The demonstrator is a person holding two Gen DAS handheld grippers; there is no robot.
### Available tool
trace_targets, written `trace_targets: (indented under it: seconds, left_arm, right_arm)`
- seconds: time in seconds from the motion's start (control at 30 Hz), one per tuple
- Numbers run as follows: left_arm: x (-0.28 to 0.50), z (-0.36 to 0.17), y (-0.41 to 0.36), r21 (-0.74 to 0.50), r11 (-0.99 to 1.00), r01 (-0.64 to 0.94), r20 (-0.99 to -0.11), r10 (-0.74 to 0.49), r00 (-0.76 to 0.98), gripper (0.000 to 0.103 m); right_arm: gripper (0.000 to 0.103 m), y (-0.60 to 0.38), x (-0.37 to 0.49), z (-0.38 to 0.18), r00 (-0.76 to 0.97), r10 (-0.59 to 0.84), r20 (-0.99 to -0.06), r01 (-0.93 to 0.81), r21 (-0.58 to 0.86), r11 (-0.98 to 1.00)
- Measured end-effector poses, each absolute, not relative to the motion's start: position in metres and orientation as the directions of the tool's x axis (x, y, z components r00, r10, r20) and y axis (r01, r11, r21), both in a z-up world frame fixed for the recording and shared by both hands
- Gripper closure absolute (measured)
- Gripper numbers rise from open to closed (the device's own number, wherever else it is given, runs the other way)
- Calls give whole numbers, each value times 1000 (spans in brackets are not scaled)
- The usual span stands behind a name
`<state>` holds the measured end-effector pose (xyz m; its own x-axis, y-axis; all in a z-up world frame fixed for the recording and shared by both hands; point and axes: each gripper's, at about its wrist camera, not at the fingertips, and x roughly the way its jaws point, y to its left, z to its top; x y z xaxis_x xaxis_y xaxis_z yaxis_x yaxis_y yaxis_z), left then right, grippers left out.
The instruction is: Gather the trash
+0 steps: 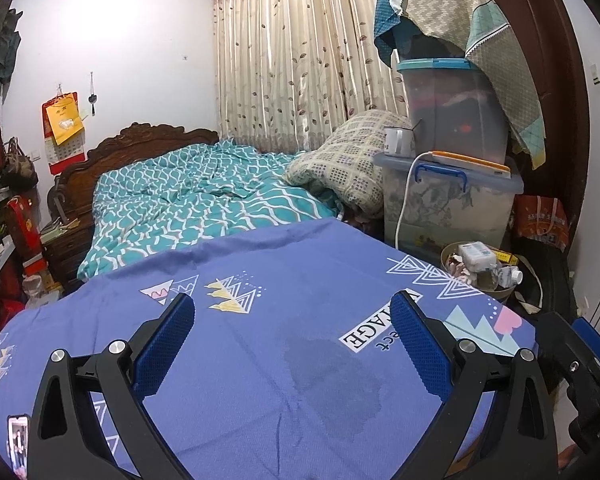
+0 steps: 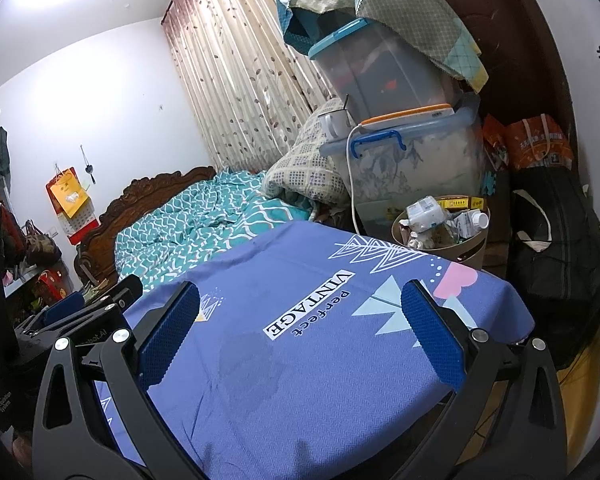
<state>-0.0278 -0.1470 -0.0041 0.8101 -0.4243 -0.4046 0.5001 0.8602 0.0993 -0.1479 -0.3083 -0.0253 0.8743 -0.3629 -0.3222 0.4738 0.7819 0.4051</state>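
The blue cloth (image 2: 320,360) lay flat and bare ahead of both sets of open fingers, leaving open room across its whole top. Past its far right corner stood the bin (image 2: 444,236), heaped above its rim with a bottle (image 2: 474,220) and packets, its mouth open from above. Stacked tubs (image 2: 412,160) rose close behind the bin, with a white cable (image 2: 353,176) hanging down just to its left. A black bag (image 2: 560,240) crowded its right side. The bed (image 1: 204,200) closed off the far edge of the cloth.
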Motion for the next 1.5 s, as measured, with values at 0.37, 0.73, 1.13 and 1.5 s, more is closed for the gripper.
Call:
trace_targets:
  seconds: [0.37,0.73,1.13,1.5]
  left_arm:
    - [-29,-6,-148,99,870,484,-406,-408,817,9]
    - [-32,-9,-150,128,866,484,-410,-398,821,9]
    - [-29,-14,-148,109,854,509,-438,-418,796,9]
    - [-27,-18,-149,114,854,508,-444,-414,795,9]
  right_arm:
    - [3,-310,-145,-31,876,-352,-331,469,405,785]
    - [3,-309,-145,-33,875,-351,-334,470,406,784]
    - [3,-309,-145,-33,875,-351,-334,469,407,784]
    - [3,-309,-145,-37,874,-347,-339,469,409,783]
